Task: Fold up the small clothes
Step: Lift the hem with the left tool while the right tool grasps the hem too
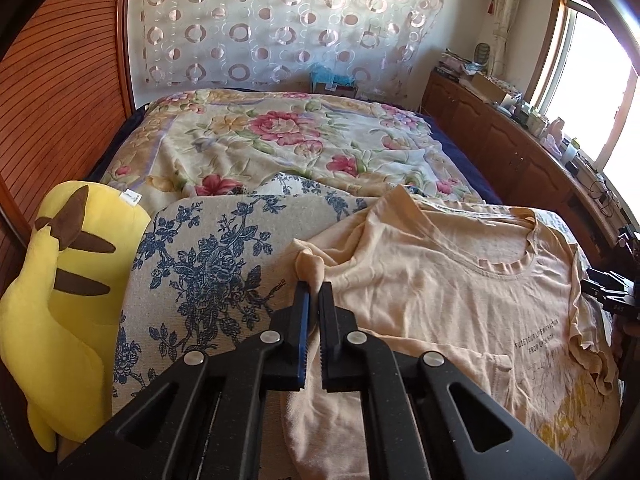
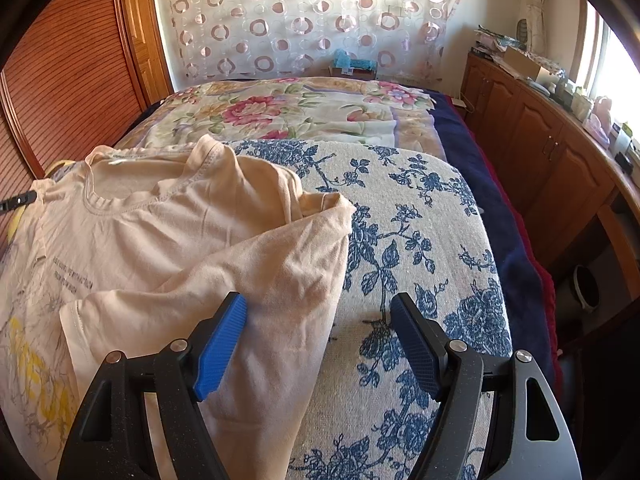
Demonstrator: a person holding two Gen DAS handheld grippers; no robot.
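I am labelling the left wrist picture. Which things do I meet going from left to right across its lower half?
Yellow plush toy → cushion with blue flowers → left tongs, shut on a sleeve → peach T-shirt → right tongs at the picture's right edge.

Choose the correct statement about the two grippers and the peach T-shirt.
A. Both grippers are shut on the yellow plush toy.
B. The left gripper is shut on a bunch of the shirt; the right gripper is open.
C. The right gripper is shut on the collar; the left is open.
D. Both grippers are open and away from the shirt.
B: the left gripper pinches a bunched edge of the T-shirt, while the right gripper stands wide open, gripping nothing.
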